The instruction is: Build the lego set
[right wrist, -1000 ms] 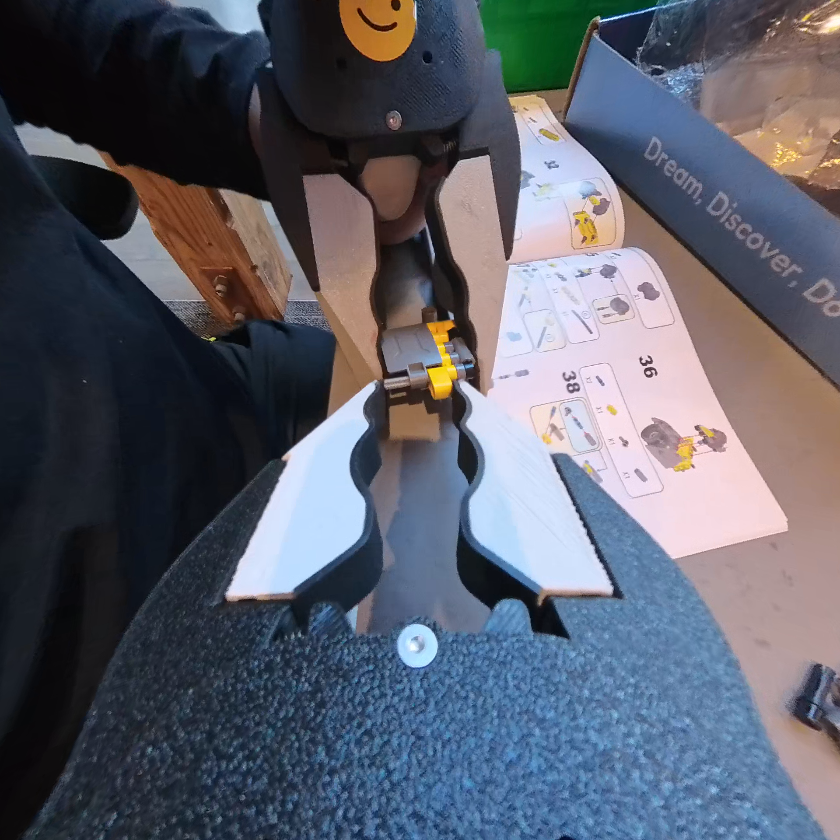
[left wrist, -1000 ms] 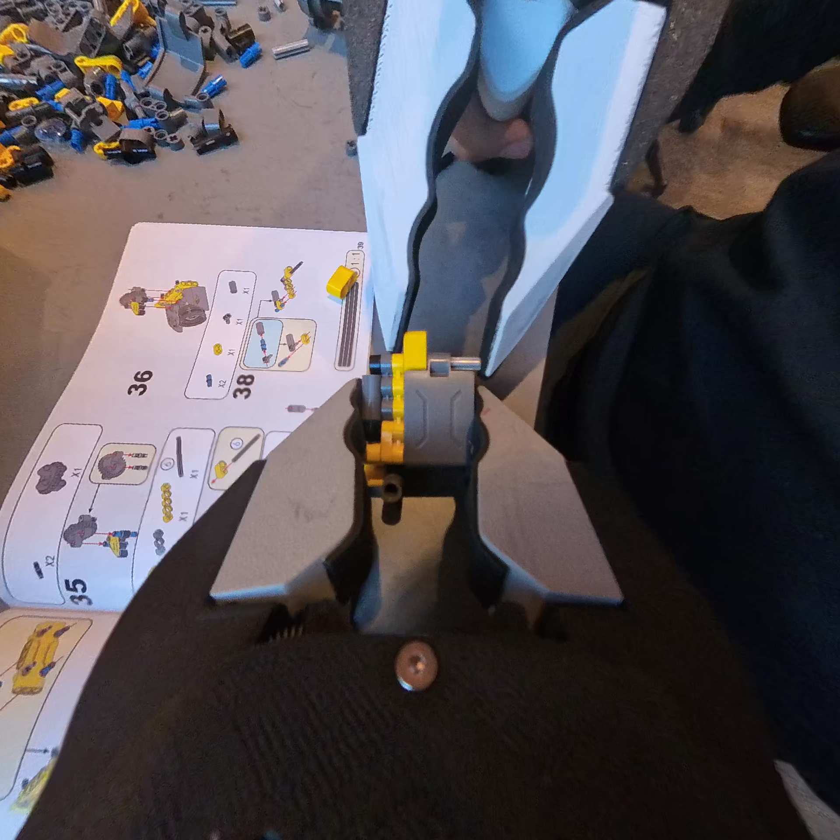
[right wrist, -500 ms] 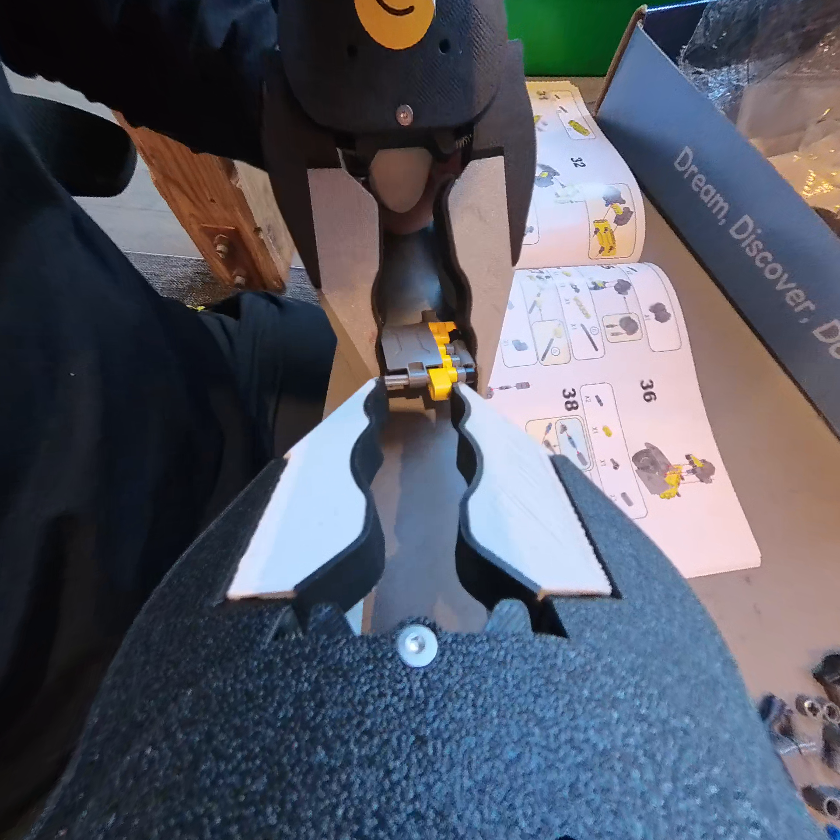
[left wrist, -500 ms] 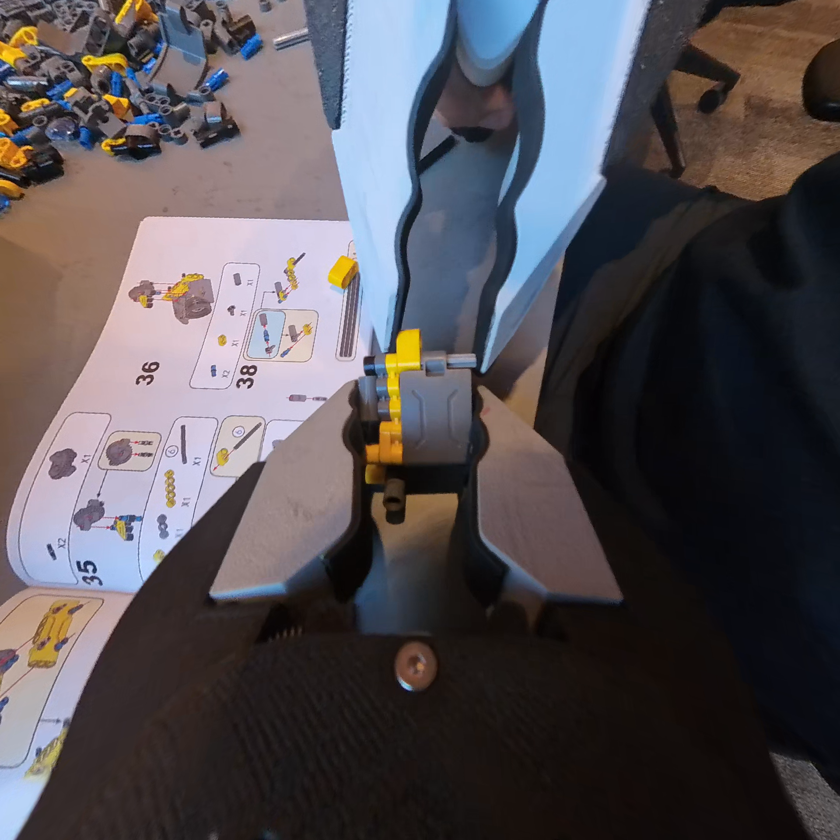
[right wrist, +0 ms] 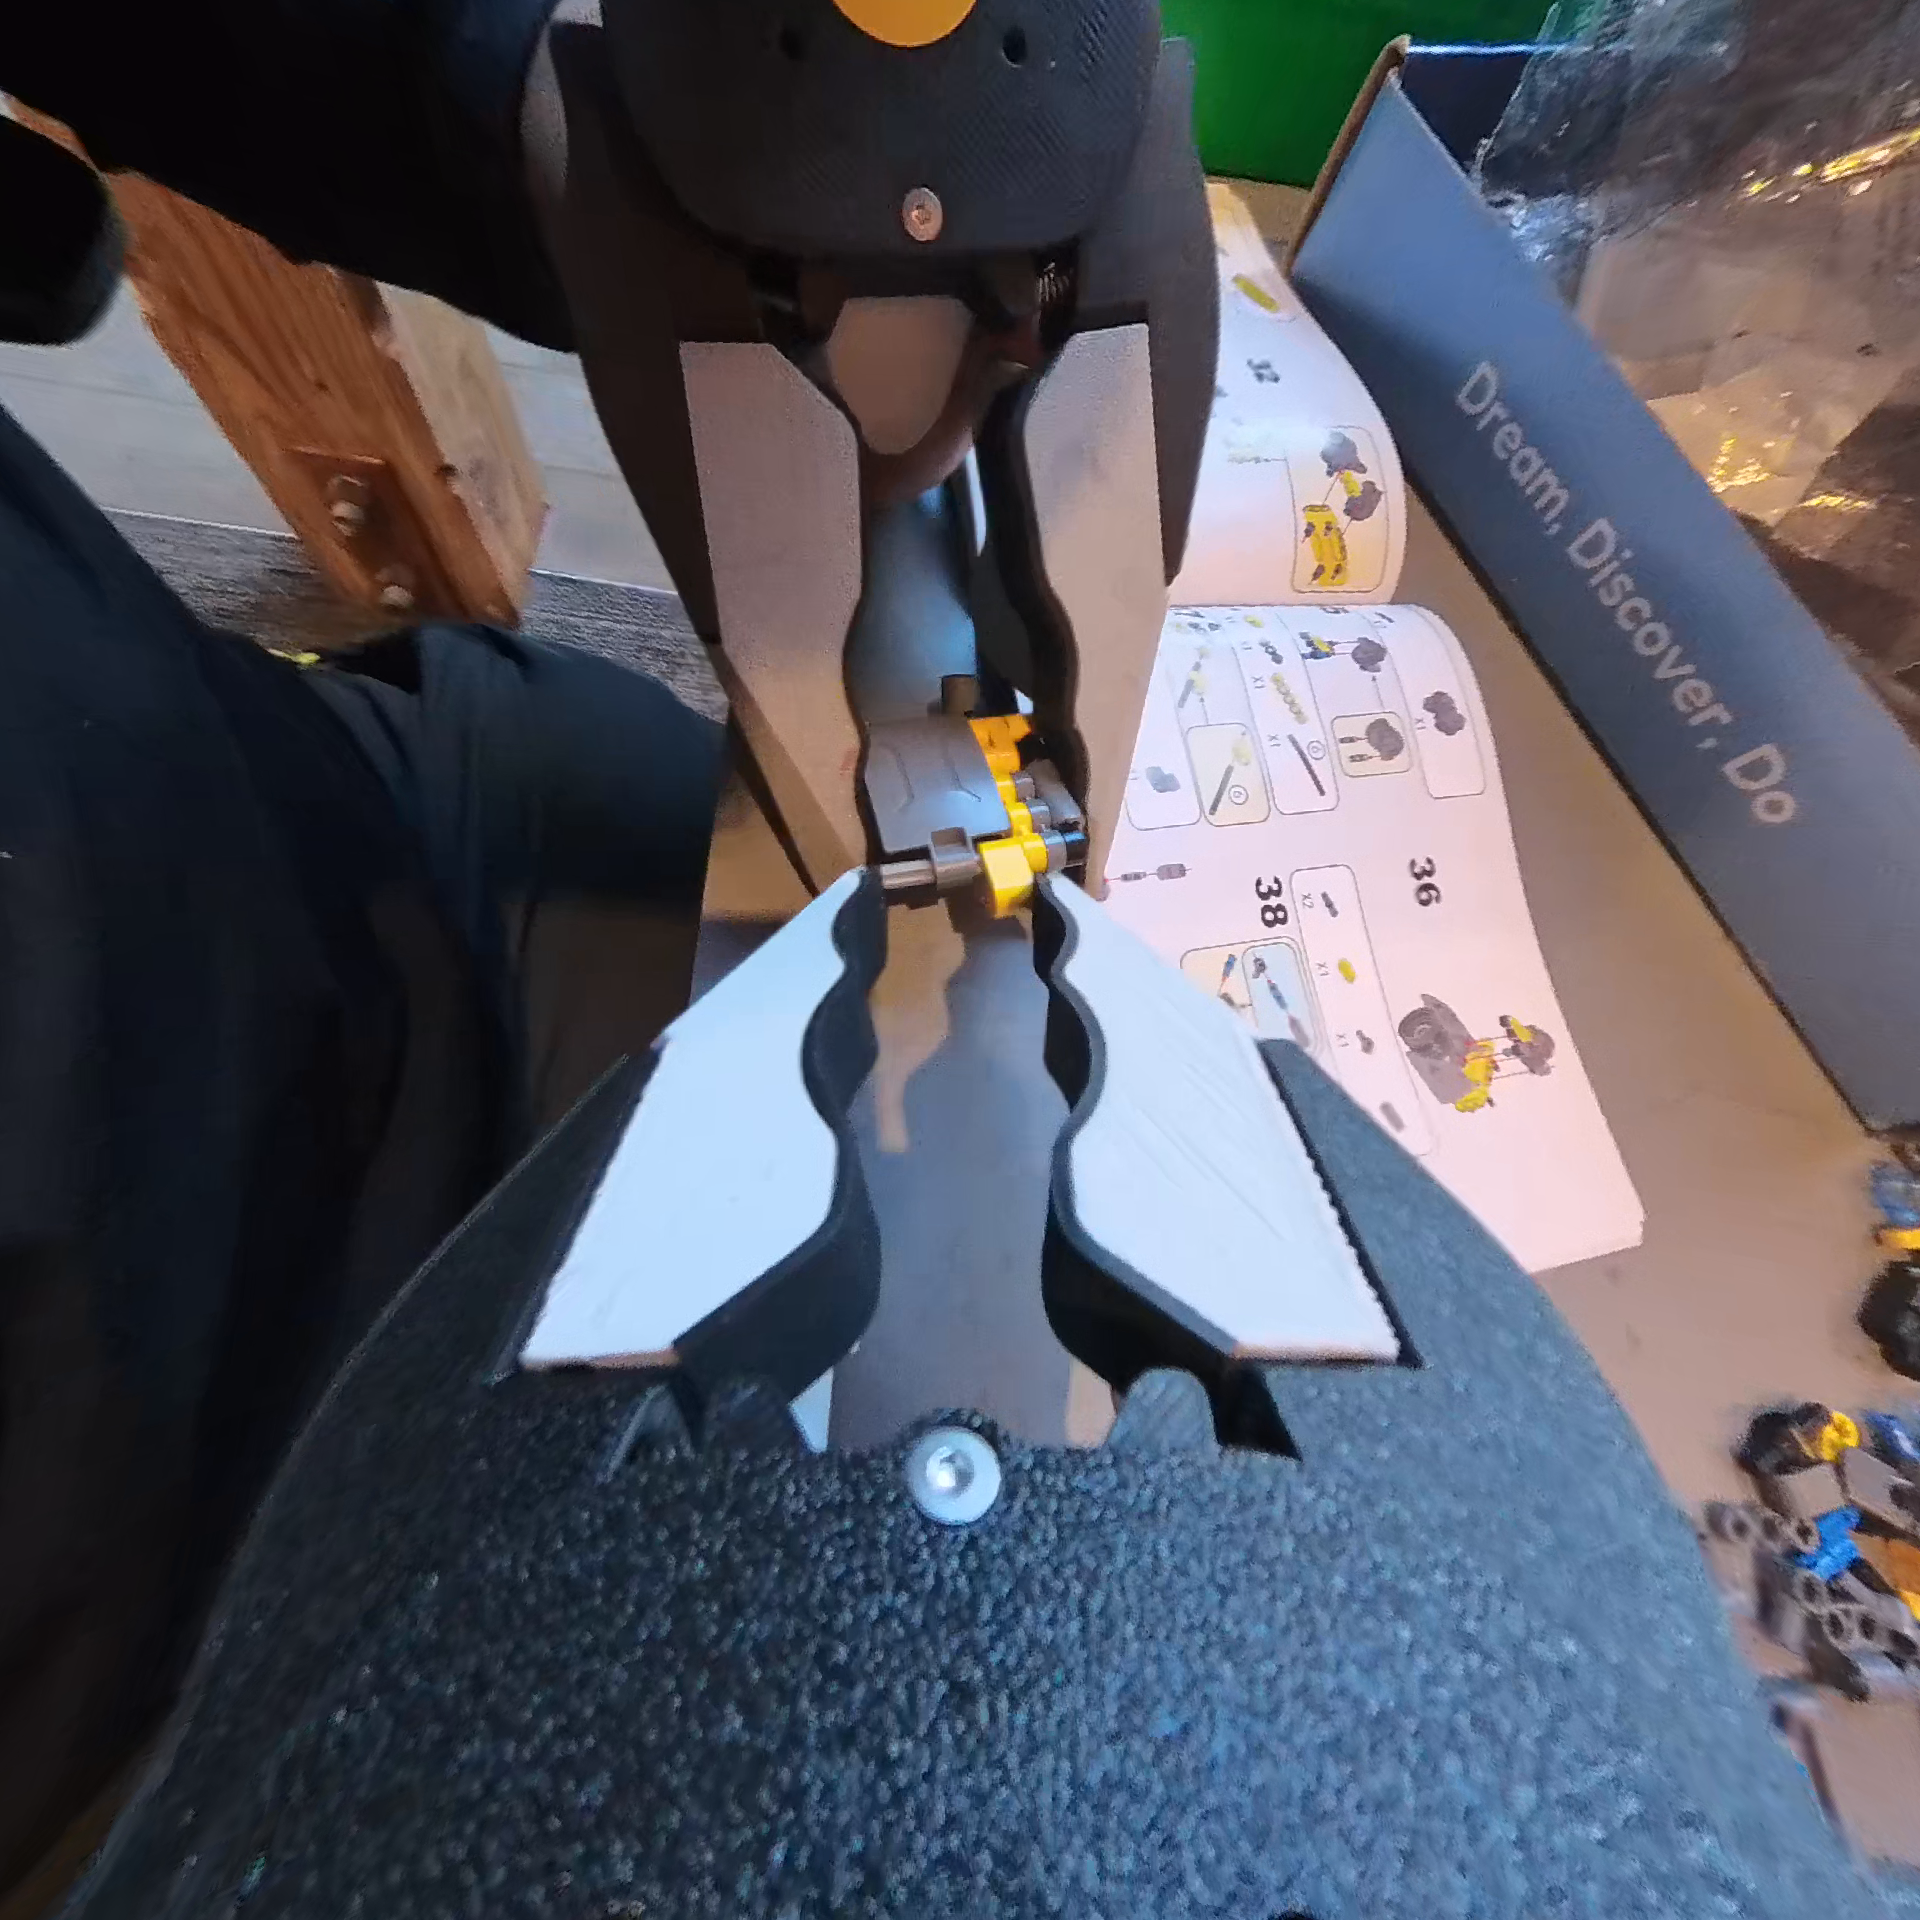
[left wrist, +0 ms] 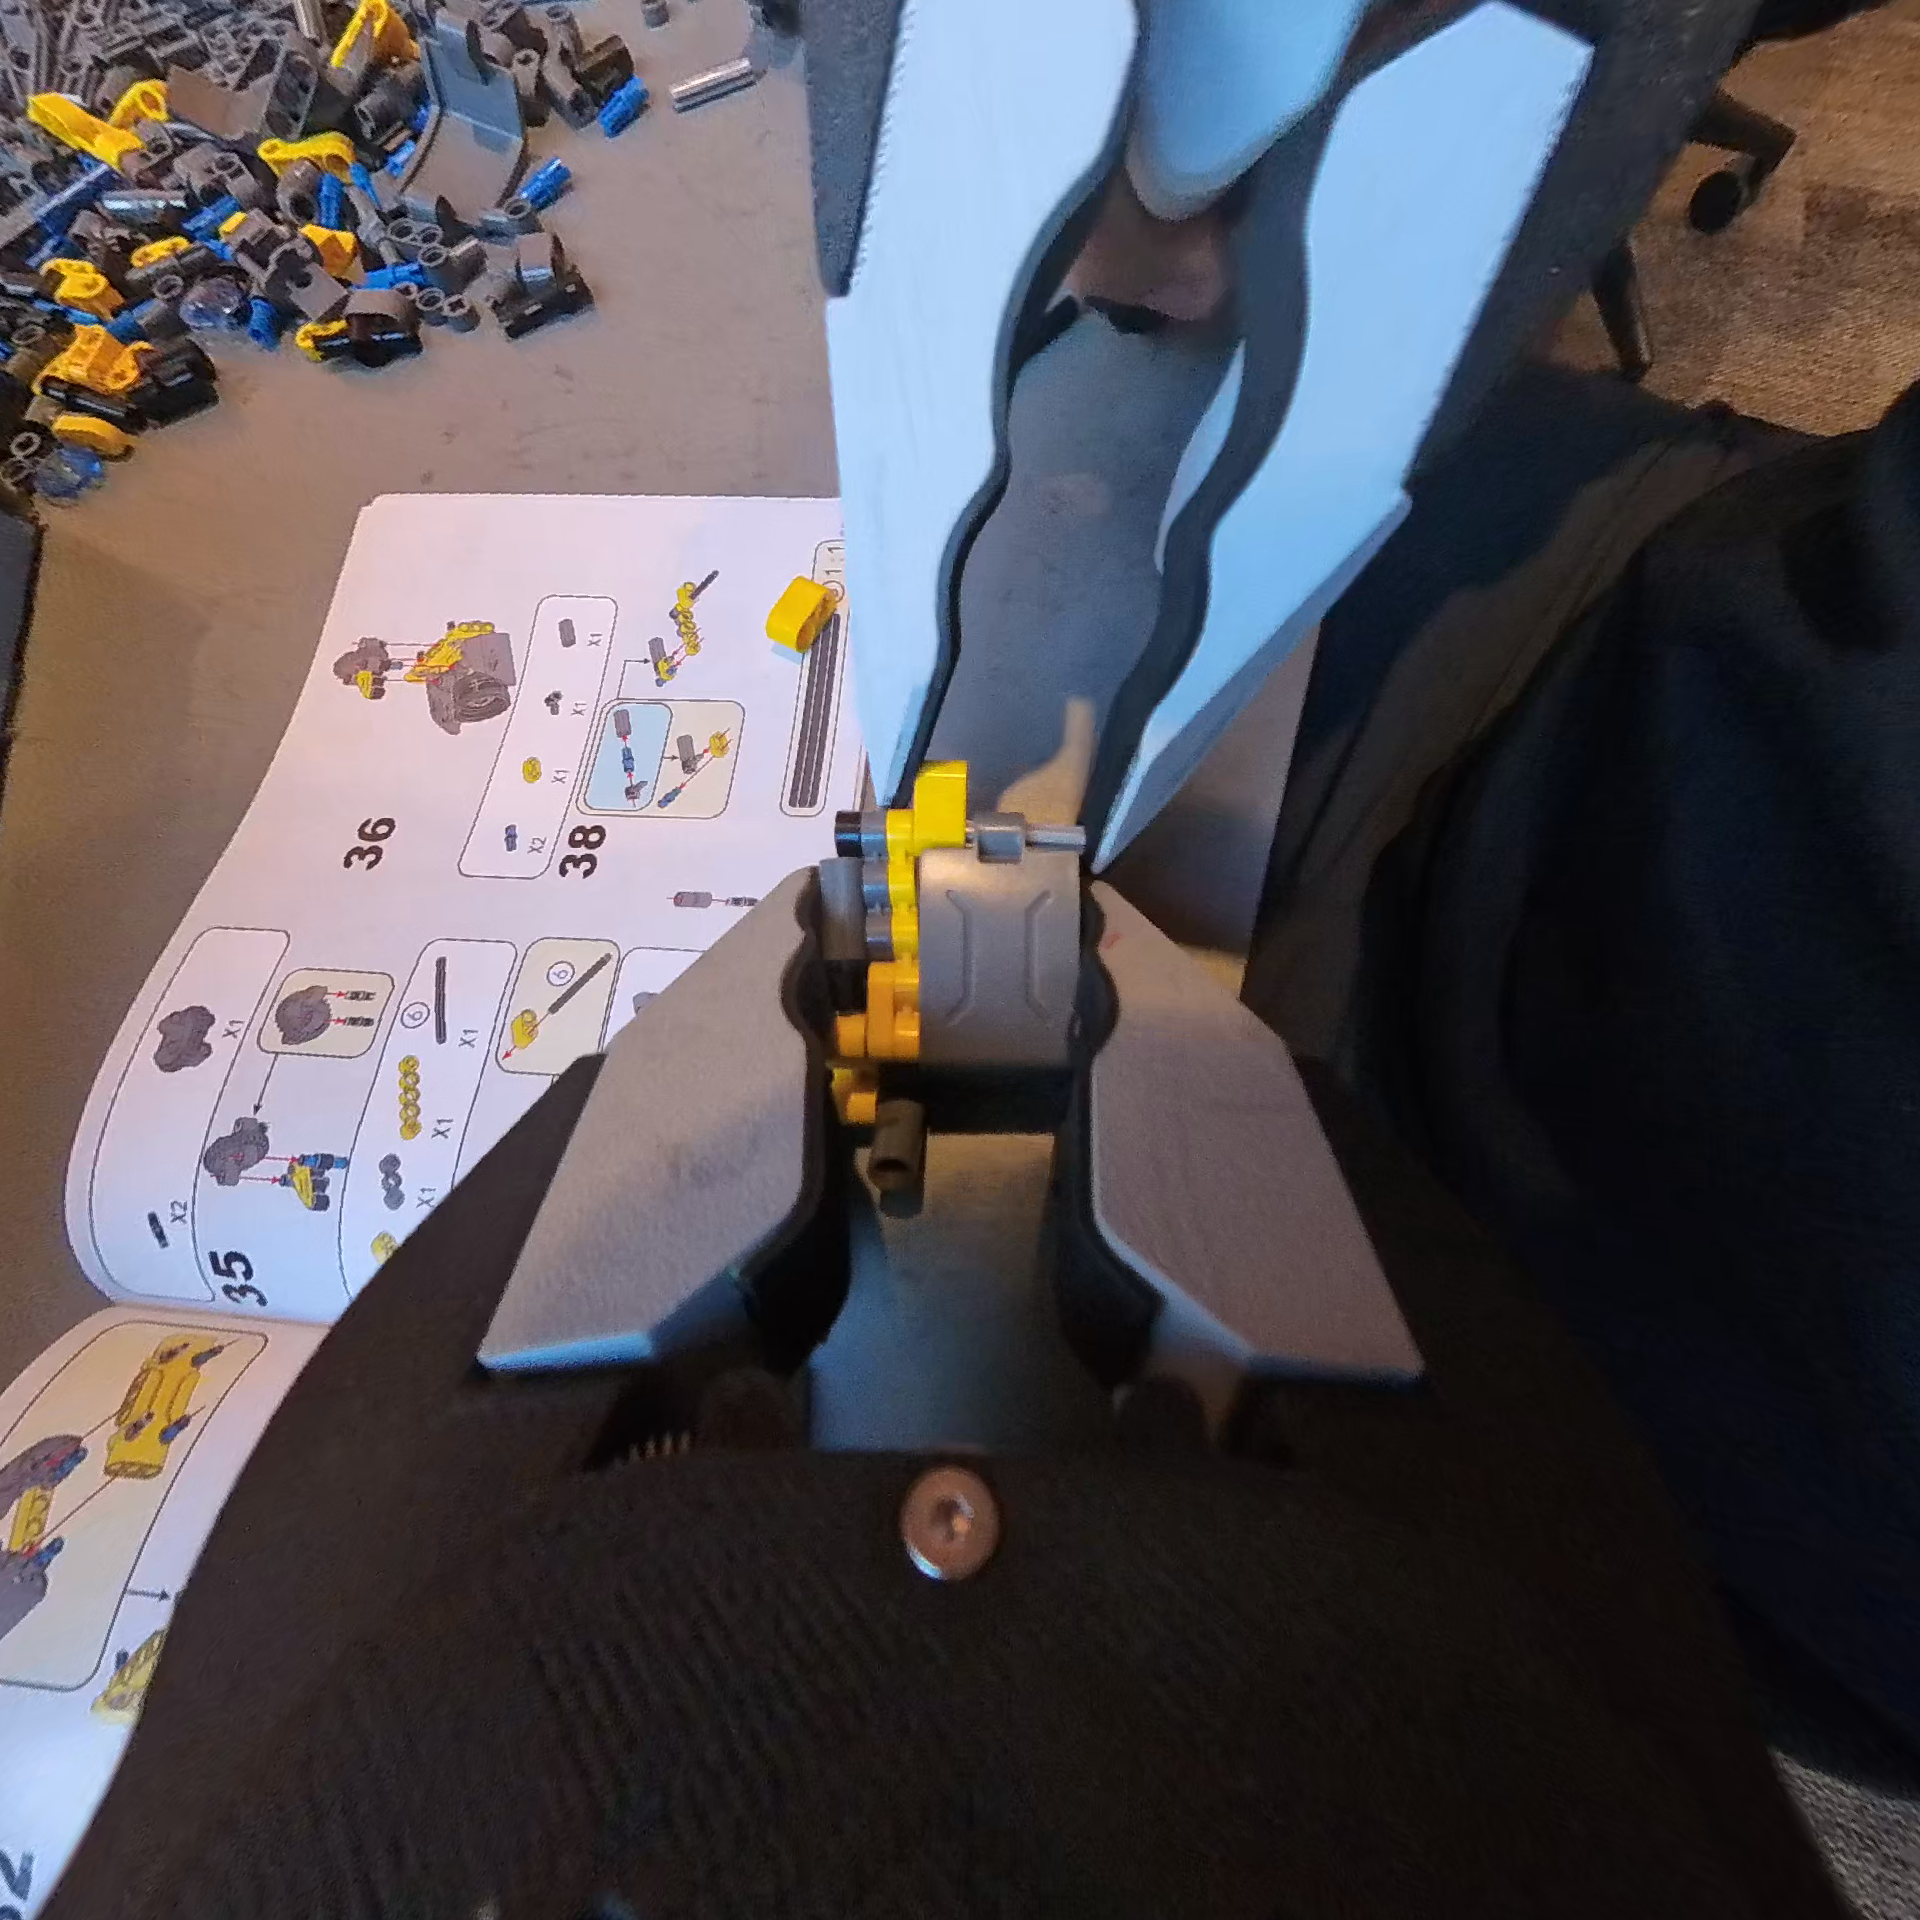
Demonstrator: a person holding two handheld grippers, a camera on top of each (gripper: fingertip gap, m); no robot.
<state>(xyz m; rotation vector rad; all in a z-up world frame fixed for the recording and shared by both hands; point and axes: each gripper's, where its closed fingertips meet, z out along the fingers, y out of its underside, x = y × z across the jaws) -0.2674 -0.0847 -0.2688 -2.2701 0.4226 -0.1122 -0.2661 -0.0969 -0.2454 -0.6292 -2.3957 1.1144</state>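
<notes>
left gripper [left wrist: 951, 977] clamps a grey and yellow brick assembly [left wrist: 977, 935] above the instruction booklet [left wrist: 436, 831]; right gripper [right wrist: 961, 883], part open, brackets its axle end [right wrist: 909, 871]. squeezing squarely along that axle seems best.

Each gripper has a black, grainy shell with a silver screw at its centre and two pale grey fingers [right wrist: 1195, 1122] lined with wavy black pads. The left gripper [right wrist: 961, 790] bears an orange round sticker. The person wears black sleeves.
</notes>
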